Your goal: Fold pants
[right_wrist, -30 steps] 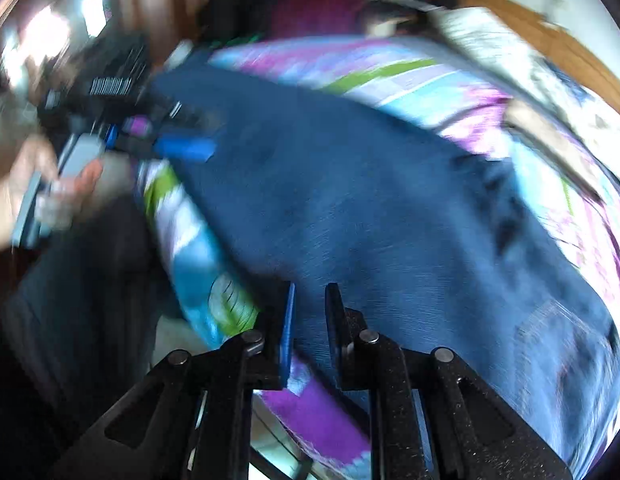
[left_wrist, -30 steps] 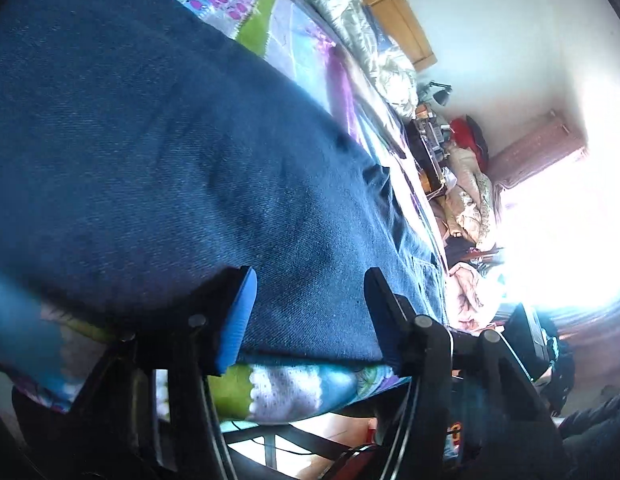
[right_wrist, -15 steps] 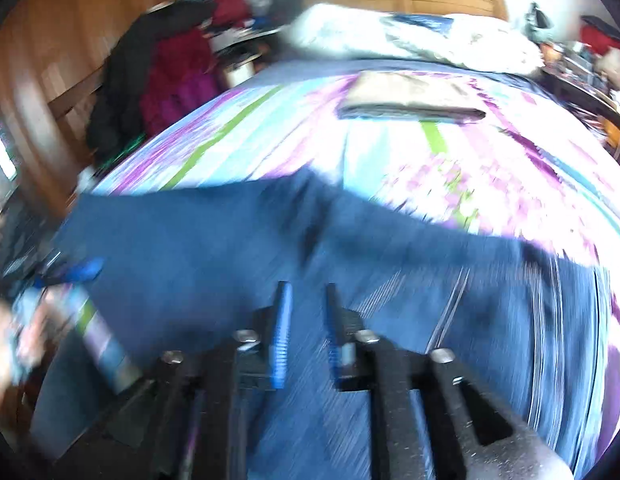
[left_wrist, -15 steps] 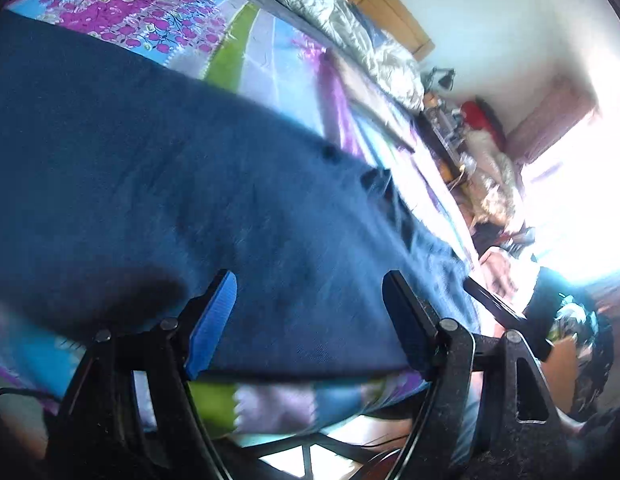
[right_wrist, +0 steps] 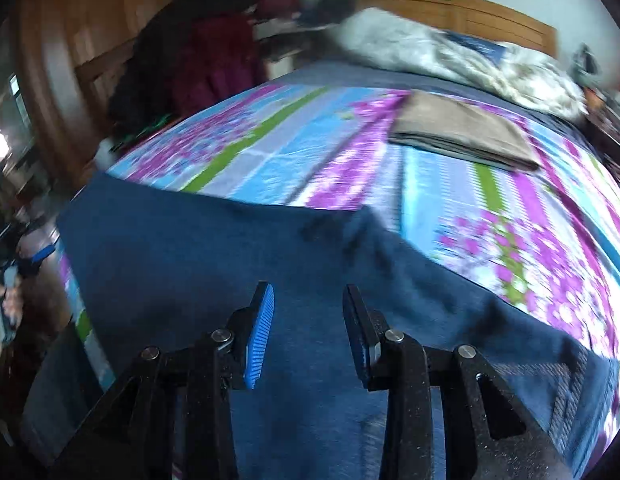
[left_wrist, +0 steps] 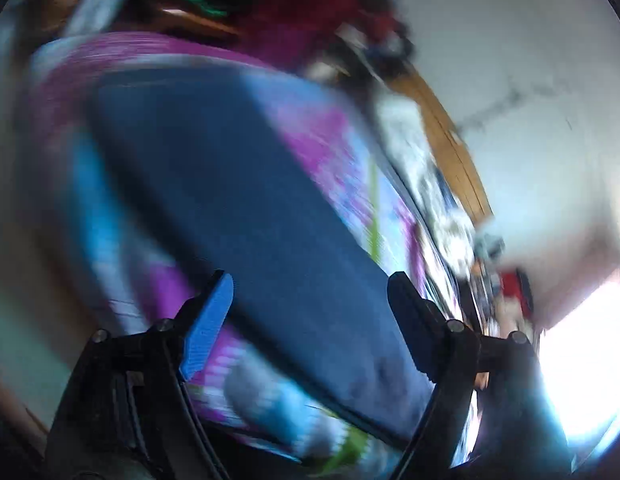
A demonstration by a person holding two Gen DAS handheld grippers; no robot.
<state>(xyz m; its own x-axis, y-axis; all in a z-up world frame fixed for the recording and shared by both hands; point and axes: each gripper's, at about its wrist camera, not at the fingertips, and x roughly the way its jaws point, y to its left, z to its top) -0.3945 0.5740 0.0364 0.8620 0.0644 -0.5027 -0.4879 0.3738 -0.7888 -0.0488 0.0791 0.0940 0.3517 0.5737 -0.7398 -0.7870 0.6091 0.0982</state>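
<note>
Blue pants (right_wrist: 238, 264) are lying flat along the near edge of the bed (right_wrist: 349, 152) (floral sheet). Left hand-held gripper (left_wrist: 310, 312) is gaping wide above them; right hand-held gripper (right_wrist: 308, 320) is hovering, jaws parted, gripping nothing.

Under and ahead of the right tongs (right_wrist: 308, 322) lie the pants (right_wrist: 214, 264), a matt dark-blue denim with a fine woven grain, over a bedspread (right_wrist: 349, 152) of smooth printed cloth. Both the right tongs and the left tongs (left_wrist: 310, 312) are matt black plastic with ribbed blue pads (right_wrist: 261, 336) and shiny metal pins. Beyond the right tongs a folded brown cloth (right_wrist: 461, 132) looks soft and matt, with crumpled pale bedding (right_wrist: 449, 56) before a smooth, slightly glossy wooden headboard (right_wrist: 469, 12).
</note>
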